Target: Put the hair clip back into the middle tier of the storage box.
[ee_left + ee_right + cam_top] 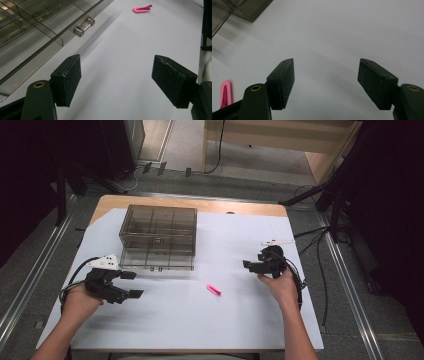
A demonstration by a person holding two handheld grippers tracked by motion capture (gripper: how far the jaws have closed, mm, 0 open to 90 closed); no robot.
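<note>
A smoky clear plastic drawer box (158,237) stands on the white table sheet at the back left. Its drawer front with a small clear handle (84,26) shows in the left gripper view. A small pink clip (214,290) lies on the sheet between the two hands; the same pink clip (142,9) is far ahead in the left gripper view and at the lower left edge (226,95) of the right gripper view. My left gripper (131,284) is open just in front of the box, nothing between its jaws. My right gripper (248,265) is open too, right of the clip.
The white sheet (210,320) covers most of the wooden table. Cables and black stand legs (320,195) lie on the floor beyond the table's right side. Metal rails run along both sides of the table.
</note>
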